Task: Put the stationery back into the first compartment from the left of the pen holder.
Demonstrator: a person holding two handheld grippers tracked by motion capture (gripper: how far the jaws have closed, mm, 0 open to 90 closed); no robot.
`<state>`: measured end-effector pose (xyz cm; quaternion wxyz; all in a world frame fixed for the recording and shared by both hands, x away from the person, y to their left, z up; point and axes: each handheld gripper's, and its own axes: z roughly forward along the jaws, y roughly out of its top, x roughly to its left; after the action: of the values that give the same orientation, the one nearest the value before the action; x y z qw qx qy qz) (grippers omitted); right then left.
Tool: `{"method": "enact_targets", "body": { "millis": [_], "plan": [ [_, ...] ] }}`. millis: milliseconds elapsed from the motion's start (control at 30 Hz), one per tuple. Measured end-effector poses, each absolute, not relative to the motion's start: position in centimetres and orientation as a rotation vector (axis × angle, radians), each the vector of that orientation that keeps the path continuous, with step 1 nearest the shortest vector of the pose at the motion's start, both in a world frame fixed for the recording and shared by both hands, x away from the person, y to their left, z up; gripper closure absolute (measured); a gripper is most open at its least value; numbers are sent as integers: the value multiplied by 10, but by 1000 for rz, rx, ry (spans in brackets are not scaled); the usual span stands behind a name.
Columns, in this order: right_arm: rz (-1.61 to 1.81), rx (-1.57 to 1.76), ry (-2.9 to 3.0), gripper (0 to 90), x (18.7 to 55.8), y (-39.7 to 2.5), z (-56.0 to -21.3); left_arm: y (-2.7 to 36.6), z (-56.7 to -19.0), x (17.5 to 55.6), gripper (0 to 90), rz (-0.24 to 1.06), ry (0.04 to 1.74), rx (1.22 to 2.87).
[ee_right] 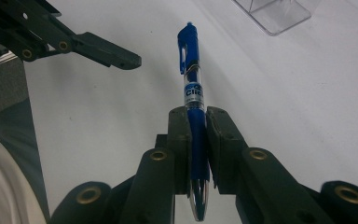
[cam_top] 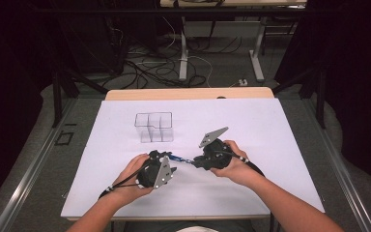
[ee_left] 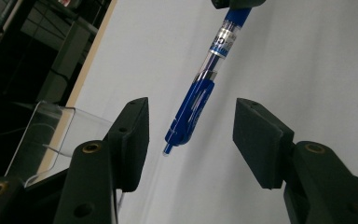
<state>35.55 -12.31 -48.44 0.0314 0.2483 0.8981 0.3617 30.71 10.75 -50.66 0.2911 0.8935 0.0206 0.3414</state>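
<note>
A: Where is the blue pen (ee_right: 192,93) at this moment?

B: Clamped in the right tool (ee_right: 196,148). In the right gripper view its jaws are pressed together on the lower barrel, near the metal tip, and the clip end sticks out ahead toward the top of the frame. In the high view the pen (cam_top: 179,159) is held up off the white bench (cam_top: 270,135), bridging the two hands at lower centre.

A: And the left tool (ee_left: 190,133)?

B: Its jaws stand wide apart. In the left gripper view the pen's (ee_left: 200,91) clip end hangs in the gap between them, touching neither pad.

A: Which way does the long axis run?

B: In that view it slants from the top centre down toward the middle of the frame, so it points almost straight into the left tool's opening, not across it. I judge that closing now would pinch the clip end lengthwise between the pads; the pen is already inside the gap.

A: Anything else close by?

B: A clear divided holder (cam_top: 154,126) stands on the bench above the hands, left of centre, apart from both tools.
</note>
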Motion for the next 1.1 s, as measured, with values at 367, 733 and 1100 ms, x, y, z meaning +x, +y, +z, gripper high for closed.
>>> {"method": "enact_targets", "body": {
  "millis": [367, 733, 1100],
  "plan": [
    [1113, 755, 2773, 804, 355, -122, -485, 90, -513, 302, 507, 970, -87, 2437],
    [1122, 750, 2781, 804, 355, -121, -487, 80, -518, 302, 579, 1045, -195, 2439],
    [1131, 741, 2797, 804, 354, -118, -488, 75, -523, 301, 724, 1077, -261, 2481]
  ]
}}
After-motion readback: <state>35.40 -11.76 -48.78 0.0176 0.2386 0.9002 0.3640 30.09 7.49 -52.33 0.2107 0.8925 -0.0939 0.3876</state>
